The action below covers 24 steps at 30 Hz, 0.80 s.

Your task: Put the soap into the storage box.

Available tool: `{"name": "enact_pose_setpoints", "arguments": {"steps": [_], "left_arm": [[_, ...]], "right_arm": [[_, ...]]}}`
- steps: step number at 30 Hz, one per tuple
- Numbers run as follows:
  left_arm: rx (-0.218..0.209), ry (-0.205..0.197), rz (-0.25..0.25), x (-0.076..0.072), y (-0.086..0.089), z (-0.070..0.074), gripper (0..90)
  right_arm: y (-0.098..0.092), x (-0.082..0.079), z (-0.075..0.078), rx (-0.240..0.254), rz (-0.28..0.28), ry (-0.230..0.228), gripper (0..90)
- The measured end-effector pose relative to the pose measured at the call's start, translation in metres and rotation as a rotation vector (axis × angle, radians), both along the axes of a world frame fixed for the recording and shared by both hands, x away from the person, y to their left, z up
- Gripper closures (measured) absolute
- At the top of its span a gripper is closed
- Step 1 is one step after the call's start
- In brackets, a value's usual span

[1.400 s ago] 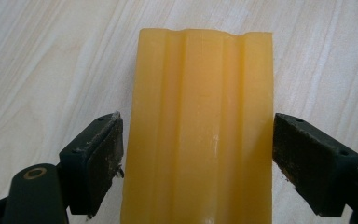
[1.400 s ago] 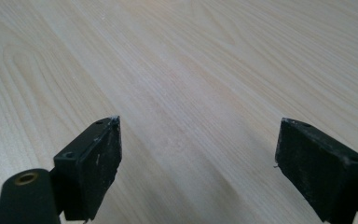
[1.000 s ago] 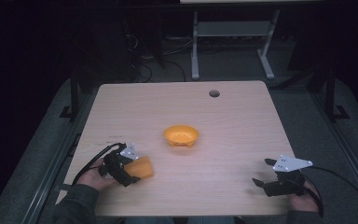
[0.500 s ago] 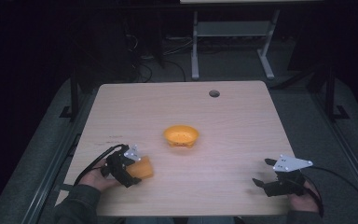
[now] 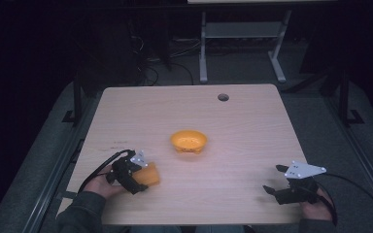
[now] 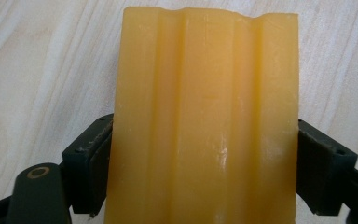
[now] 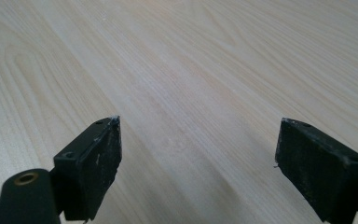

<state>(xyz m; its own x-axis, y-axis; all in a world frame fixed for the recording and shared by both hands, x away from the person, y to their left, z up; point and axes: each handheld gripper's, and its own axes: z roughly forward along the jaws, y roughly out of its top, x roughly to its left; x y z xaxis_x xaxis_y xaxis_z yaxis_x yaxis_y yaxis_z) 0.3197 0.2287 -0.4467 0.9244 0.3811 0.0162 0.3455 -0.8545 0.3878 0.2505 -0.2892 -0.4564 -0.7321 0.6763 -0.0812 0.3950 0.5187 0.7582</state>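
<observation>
My worktop [image 5: 252, 145] is a pale wood-grain board with rounded corners and a round cable hole [image 5: 223, 97] near its far edge. It stands in a dark room; beyond it I see the grey legs of a stand [image 5: 243, 48] on a grey floor, with loose cables [image 5: 150, 68] trailing beside them. Dark rails run along both long sides of the board.

My left tool [image 5: 137, 175] sits at the near left corner, its jaws clamped on an orange block [image 5: 148, 175]. In the left gripper view the block [image 6: 205, 121] is ridged lengthwise, waxy and pressed between both pads, with the bare grain behind it. I cannot tell whether it touches the board.

An orange bowl [image 5: 189, 141] rests near the middle, well apart from the block.

My right tool [image 5: 276, 180] waits at the near right corner, jaws spread wide with nothing between them; the right gripper view shows plain board [image 7: 191, 93] in the gap.
</observation>
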Motion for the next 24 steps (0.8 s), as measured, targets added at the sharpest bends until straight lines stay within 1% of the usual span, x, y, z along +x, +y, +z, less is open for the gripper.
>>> {"name": "enact_pose_setpoints", "arguments": {"steps": [3,8,10,11,14,15,16,18,21,24], "left_arm": [[-0.008,0.005,0.002,-0.001,0.001,0.001,20.2],[-0.006,0.008,0.004,-0.002,0.001,0.001,20.7],[-0.005,0.004,0.003,-0.002,0.001,0.002,20.7],[-0.007,0.007,0.003,-0.002,0.001,0.002,20.8],[-0.006,0.001,0.007,-0.002,0.000,0.002,20.9],[-0.018,-0.001,0.009,-0.002,0.000,0.002,20.9],[-0.018,-0.001,0.009,-0.002,0.000,0.002,21.0],[-0.027,-0.003,0.006,-0.002,0.001,0.005,21.0],[-0.031,-0.002,0.003,-0.001,0.001,0.009,21.0],[-0.031,-0.009,0.006,0.001,0.001,0.013,21.0]], "right_arm": [[0.000,0.000,0.000,0.001,-0.001,0.000,13.9],[-0.001,0.000,0.000,0.000,0.002,-0.002,13.9],[-0.001,0.000,0.001,-0.002,0.007,-0.010,13.9],[0.000,-0.001,0.001,0.007,0.002,-0.008,13.9],[0.000,-0.001,0.002,0.008,0.003,-0.007,13.9],[0.000,-0.001,0.001,0.008,0.003,-0.007,14.0],[0.000,-0.001,0.001,0.008,0.003,-0.007,14.0],[0.000,-0.001,0.001,0.005,0.007,-0.010,13.9],[0.000,0.000,0.002,0.008,0.007,-0.008,13.9],[0.000,0.000,0.002,0.008,0.009,-0.010,13.9]]}}
